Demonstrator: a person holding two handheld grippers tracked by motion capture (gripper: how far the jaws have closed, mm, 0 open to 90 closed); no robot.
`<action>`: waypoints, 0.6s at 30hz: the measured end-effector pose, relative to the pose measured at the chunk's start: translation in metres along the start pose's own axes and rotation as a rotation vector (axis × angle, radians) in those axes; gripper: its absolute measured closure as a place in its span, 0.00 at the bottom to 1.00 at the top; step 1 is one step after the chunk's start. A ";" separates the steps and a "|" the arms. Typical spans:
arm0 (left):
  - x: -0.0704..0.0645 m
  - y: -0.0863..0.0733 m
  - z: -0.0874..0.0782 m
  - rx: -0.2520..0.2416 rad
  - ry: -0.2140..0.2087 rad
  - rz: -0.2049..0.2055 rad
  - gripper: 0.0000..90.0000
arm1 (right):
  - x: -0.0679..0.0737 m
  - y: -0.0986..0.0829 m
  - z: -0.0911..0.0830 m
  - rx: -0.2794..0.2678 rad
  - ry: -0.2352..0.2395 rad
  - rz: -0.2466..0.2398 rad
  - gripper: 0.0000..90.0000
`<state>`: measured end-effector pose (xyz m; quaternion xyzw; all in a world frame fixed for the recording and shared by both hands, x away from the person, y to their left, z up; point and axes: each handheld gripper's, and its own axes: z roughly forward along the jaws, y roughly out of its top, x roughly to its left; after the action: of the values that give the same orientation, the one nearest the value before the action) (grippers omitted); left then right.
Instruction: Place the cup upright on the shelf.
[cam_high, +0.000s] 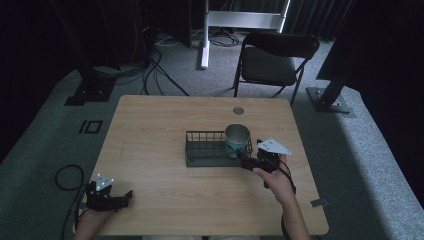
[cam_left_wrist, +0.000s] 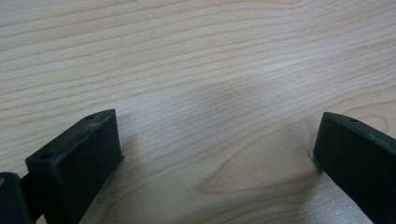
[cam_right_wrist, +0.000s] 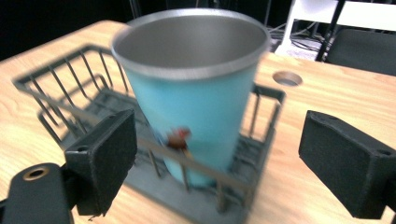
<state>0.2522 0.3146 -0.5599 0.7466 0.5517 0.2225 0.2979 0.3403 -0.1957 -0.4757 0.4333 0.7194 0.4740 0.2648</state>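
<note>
1. We start with the cup, a teal tumbler with a metal rim and bare metal inside. It stands in the right end of the wire basket, mouth up, and leans a little in the right gripper view.
2. The basket sits near the middle of the table, its left part bare. The cup's base rests on the basket floor behind the near wire wall.
3. Our right gripper is just beside the basket's right end, jaws spread wide with nothing between them. The cup lies straight ahead of those jaws, its long axis upright and roughly crosswise to the line between the pads, so a grip from the side looks to us the likely next move.
4. The basket's wire wall stands between the jaws and the cup's lower half. We judge that a grip would have to land above that wall, on the upper body.
5. Our left gripper rests near the table's front left corner, well apart from the basket, jaws open on bare wood. The right hand is far nearer.
6. The high view gives us the layout and the chair beyond the table. The right gripper view adds the small picture on the cup's side and the round hole in the tabletop behind it.
</note>
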 end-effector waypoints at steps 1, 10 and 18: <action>0.000 0.000 0.000 0.000 0.000 -0.001 0.02 | -0.004 -0.006 -0.004 0.002 -0.005 0.007 0.12; 0.000 0.000 0.000 0.000 0.001 0.001 0.02 | -0.018 -0.032 -0.017 0.030 -0.043 0.032 0.12; 0.000 0.000 0.000 0.000 0.000 0.001 0.02 | -0.031 -0.058 -0.029 0.063 -0.080 0.061 0.12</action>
<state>0.2523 0.3147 -0.5600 0.7468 0.5514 0.2228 0.2976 0.3103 -0.2462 -0.5177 0.4816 0.7093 0.4411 0.2651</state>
